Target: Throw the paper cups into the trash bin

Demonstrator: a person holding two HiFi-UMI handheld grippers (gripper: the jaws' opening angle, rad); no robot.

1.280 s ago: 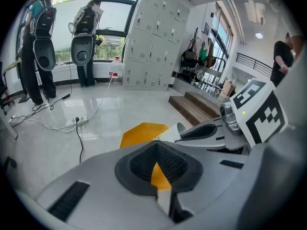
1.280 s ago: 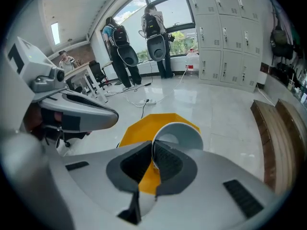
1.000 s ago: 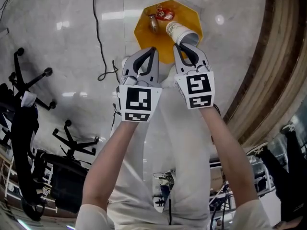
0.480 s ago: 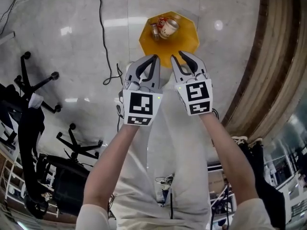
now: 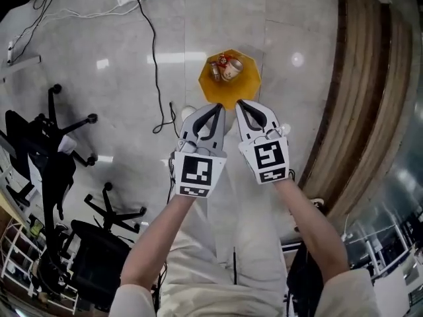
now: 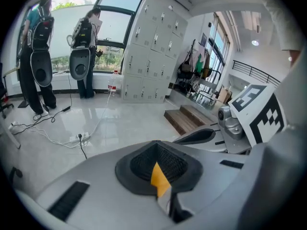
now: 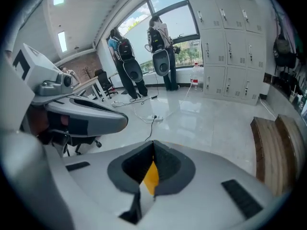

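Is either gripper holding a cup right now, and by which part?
Nothing held: left gripper and right gripper are shut and empty; the paper cup lies in the yellow bin.

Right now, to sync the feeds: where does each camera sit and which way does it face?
Head view: on the head, steeply down at the trash bin; shows both forearms, left gripper, right gripper.
Left gripper view: on that gripper, along its shut jaws toward lockers; right gripper beside.
Right gripper view: on that gripper, along its jaws closing shut, empty; left gripper beside.
Both gripper views share the lockers and windows.
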